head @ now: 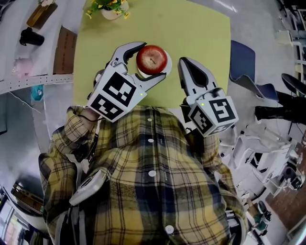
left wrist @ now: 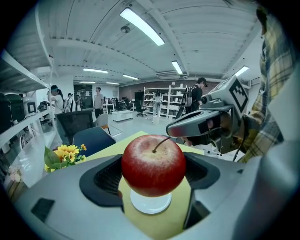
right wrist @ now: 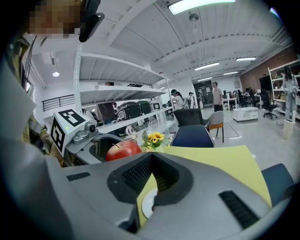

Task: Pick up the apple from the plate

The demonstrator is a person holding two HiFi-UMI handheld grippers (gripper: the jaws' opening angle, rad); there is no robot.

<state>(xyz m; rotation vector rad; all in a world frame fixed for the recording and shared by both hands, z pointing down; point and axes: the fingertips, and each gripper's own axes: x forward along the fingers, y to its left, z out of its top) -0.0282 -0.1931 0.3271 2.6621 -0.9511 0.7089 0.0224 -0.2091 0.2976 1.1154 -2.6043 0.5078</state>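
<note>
**Apple and plate, head view and both gripper views.** The apple (head: 152, 59), red with its stalk up, sits just above centre frame between the two jaws of the left gripper (head: 149, 63), which close on its sides. Directly under it lies the white plate (head: 167, 68), only its rim showing past the fruit; whether the apple touches the plate cannot be told. To the right of the apple, the right gripper (head: 184, 67) points up the frame with its jaws pressed together at the tips and nothing between them. Both tools are over the yellow-green table (head: 201, 33). Flowers (head: 111, 5) stand at its far edge, top of frame. A blue chair (head: 241, 60) stands right of the table. A plaid shirt (head: 143, 167) fills the lower frame.
</note>
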